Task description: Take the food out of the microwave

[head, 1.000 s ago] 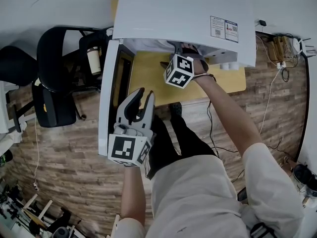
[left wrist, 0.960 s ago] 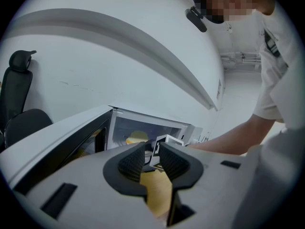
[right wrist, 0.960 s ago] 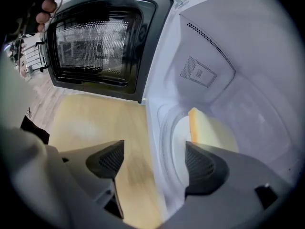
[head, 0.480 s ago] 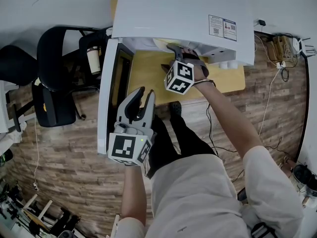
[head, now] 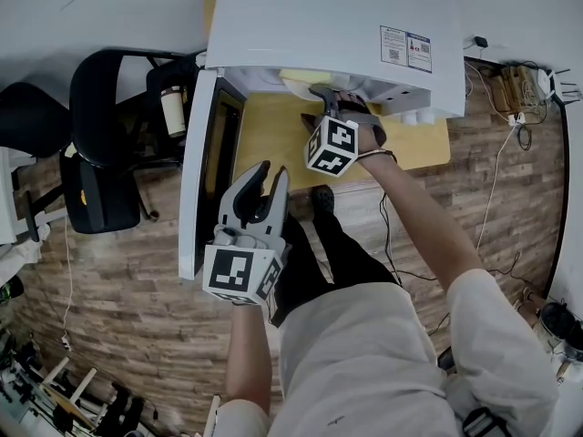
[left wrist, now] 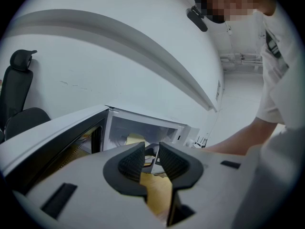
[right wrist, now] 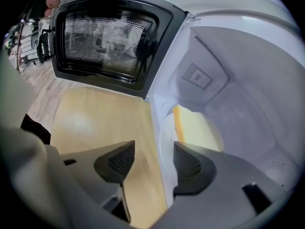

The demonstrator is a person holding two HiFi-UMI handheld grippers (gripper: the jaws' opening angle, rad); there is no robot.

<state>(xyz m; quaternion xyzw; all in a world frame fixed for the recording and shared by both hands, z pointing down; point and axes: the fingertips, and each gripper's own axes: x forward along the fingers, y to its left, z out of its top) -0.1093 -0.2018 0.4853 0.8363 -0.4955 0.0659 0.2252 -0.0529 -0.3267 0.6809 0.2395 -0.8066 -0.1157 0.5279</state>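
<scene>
Risk: plate tipping, food spilling, from a shallow rim bite.
Right claw: closing, rim between jaws, unpinched; food at 1 o'clock.
Left claw: apart, empty.

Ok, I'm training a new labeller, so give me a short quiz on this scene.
1. True or false: the microwave door is shut.
2. Between the right gripper jaws lies: A. plate rim B. cup C. nothing
3. Which gripper has nothing between its jaws?
Key: 1 false, it is open. 2 A, jaws closing around it. 3 left gripper.
</scene>
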